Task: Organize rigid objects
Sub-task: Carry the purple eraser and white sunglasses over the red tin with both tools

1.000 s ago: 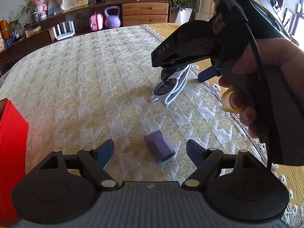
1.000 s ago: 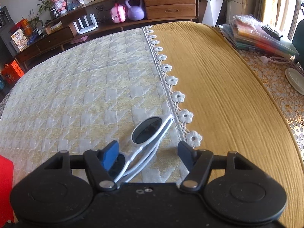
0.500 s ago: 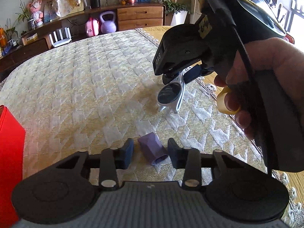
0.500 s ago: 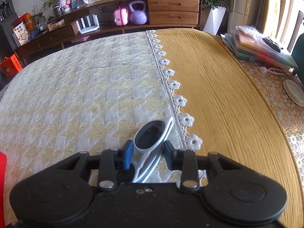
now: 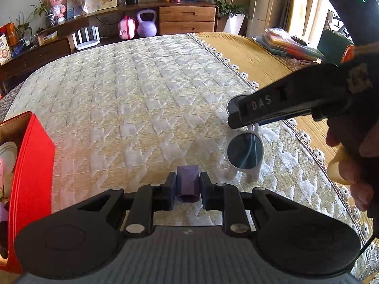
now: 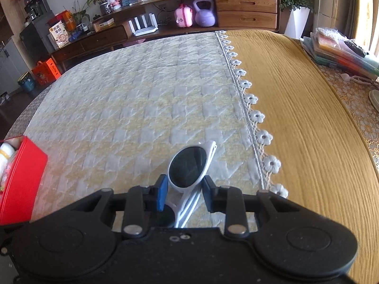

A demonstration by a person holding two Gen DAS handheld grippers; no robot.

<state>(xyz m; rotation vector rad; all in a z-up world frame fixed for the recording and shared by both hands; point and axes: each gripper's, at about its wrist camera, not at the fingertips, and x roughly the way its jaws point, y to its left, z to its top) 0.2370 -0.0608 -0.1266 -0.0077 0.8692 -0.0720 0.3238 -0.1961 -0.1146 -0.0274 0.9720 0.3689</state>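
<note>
The purple block (image 5: 187, 180) is being clamped by the closing left gripper (image 5: 188, 191); white sunglasses (image 6: 189, 165) are pinched in the right gripper (image 6: 183, 193). Both should be carried level to the red box (image 5: 30, 165).

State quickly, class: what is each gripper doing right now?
Left gripper: jaws closing on the small purple block, pads against its sides.
Right gripper: shut on the white sunglasses, held clear of the quilt.

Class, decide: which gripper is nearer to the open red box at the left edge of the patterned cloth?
Left. The left gripper, clamping a small purple block, sits beside the red box; the right gripper, holding white sunglasses, is farther right.
</note>
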